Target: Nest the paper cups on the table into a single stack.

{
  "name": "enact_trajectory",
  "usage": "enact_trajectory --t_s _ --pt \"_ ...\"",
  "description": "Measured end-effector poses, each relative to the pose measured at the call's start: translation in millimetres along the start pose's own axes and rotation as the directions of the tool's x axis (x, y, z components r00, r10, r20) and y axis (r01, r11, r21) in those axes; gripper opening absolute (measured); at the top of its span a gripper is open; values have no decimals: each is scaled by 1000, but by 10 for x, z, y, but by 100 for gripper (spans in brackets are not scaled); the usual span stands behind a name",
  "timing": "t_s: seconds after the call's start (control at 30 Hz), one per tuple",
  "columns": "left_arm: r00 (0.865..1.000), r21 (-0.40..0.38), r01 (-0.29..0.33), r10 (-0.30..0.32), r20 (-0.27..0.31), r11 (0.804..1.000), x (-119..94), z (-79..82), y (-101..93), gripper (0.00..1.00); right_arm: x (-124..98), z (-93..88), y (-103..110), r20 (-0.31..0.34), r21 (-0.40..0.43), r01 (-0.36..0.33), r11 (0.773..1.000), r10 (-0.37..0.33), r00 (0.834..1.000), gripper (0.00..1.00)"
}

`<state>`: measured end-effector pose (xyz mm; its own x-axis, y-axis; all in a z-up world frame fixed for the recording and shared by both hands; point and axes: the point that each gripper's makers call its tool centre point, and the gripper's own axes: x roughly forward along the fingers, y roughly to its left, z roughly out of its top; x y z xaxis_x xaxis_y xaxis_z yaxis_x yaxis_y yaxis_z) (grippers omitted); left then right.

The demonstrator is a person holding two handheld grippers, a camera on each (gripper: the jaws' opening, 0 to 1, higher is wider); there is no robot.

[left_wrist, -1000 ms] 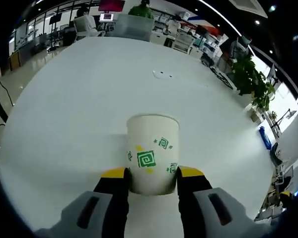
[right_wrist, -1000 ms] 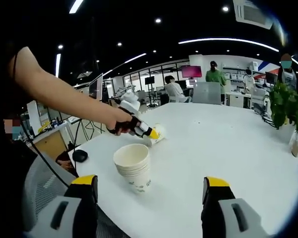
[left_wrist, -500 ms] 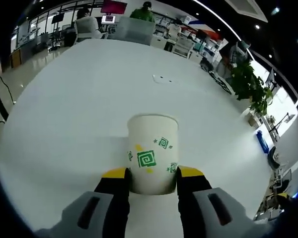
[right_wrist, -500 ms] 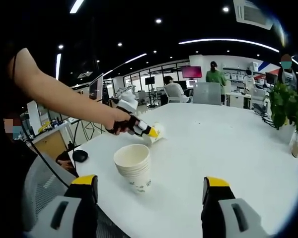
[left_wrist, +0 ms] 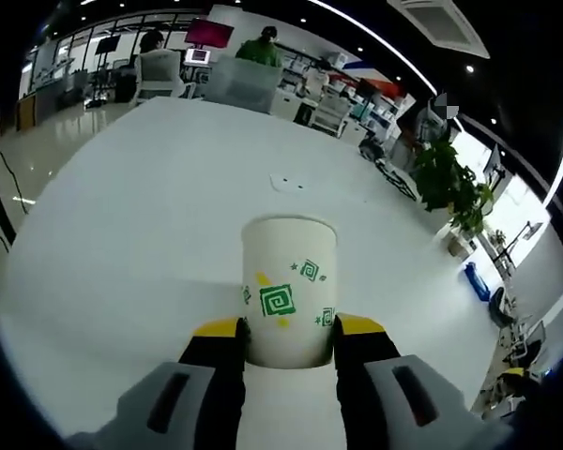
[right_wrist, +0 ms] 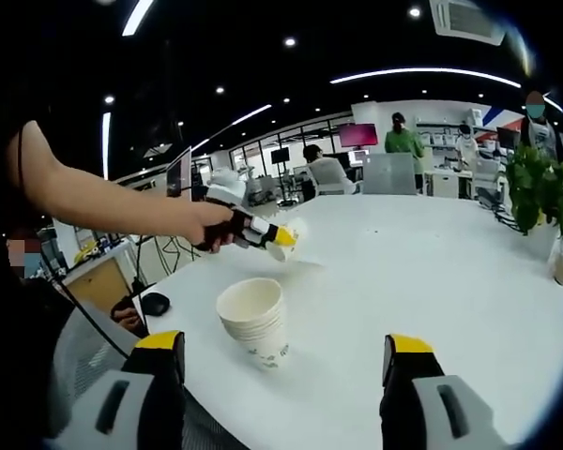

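Between left gripper (left_wrist: 287,330) jaws, one clamped cup (left_wrist: 288,289); right gripper (right_wrist: 286,361) agape near one stack (right_wrist: 255,321).

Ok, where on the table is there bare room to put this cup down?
The table is bare from the cup stack across to the potted plant at its far edge. In the left gripper view, it is also bare around the held paper cup. It is crowded only near the stack, where the left gripper hovers.
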<state>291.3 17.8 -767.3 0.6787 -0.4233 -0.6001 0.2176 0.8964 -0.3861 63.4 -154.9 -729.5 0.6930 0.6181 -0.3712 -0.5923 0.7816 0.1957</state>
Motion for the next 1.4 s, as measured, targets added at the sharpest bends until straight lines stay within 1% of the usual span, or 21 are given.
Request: enact_trajectory --t_s 0.07,0.1,0.27,0.43,0.57,0.7,0.83,1.0,1.17,1.23,1.27,1.3,1.33,1.4 --pt "1000 -2 10 -10 9 1000 -48 29 -12 35 1 12 4 2 7 -5 1000 5 1000 88" --pt "1000 9 13 -14 13 1000 -63 40 -18 35 2 19 6 3 12 -7 1000 7 1000 88" --pt "999 31 33 -34 21 999 -148 32 -75 35 -8 87 7 9 18 -14 1000 14 1000 87" --pt "996 62 72 -74 43 995 -260 45 -186 35 -3 273 -22 46 49 -19 999 17 999 87" --pt "994 94 93 -98 51 991 -317 62 -218 35 16 411 -35 72 77 -27 997 21 997 85" --pt "990 123 116 -125 64 986 -402 76 -269 35 41 482 -31 83 86 -34 996 27 996 84" --pt "986 183 138 -153 72 973 -526 56 -366 35 75 538 -11 88 90 -46 995 38 995 83" --pt "979 259 156 -184 85 953 -689 14 -497 35 117 616 42 101 108 -67 992 56 993 80" --pt "974 360 170 -213 82 917 -871 -70 -659 35 165 740 98 131 123 -84 989 68 989 80" --pt "972 367 174 -220 86 914 -914 -83 -696 35 175 761 110 135 129 -91 987 74 988 79" --pt "968 381 183 -235 93 906 -977 -104 -750 35 185 788 139 141 135 -103 986 84 987 78" --pt "966 385 186 -239 95 904 -999 -113 -765 35 187 798 151 143 138 -108 985 88 986 78" --pt "963 406 193 -252 98 893 -1039 -139 -817 35 192 810 164 146 143 -115 983 94 985 77" --pt "958 429 200 -267 102 881 -1122 -209 -917 35 199 831 188 150 154 -125 980 102 983 76"
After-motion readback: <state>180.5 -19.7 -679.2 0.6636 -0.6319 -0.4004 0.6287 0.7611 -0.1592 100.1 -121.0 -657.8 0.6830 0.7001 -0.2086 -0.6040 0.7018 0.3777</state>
